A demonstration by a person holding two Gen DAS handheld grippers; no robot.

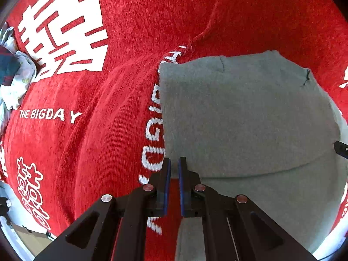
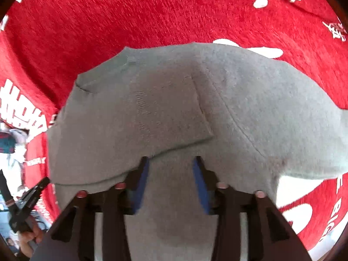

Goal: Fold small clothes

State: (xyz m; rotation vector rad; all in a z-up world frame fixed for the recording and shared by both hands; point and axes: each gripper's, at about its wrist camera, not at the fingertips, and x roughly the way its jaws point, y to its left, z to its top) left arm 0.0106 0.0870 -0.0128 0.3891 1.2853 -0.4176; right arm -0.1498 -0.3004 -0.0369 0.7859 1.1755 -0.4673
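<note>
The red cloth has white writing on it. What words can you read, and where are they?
"THE BIGDAY": white letters on the red cloth, left wrist view.
Big white Chinese-style characters on that cloth: I cannot read them.
White letters running along the grey garment edge: partly hidden, unreadable.
Right wrist view: lettering too blurred or cut off.
The grey garment: no text.

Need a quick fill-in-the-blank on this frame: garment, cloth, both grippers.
1. The garment is ____ in colour.
2. It lies on a ____ cloth with white print.
3. The left gripper is ____.
4. The right gripper is ____, its pads off the garment.

Missing words: grey; red; shut; open
</note>
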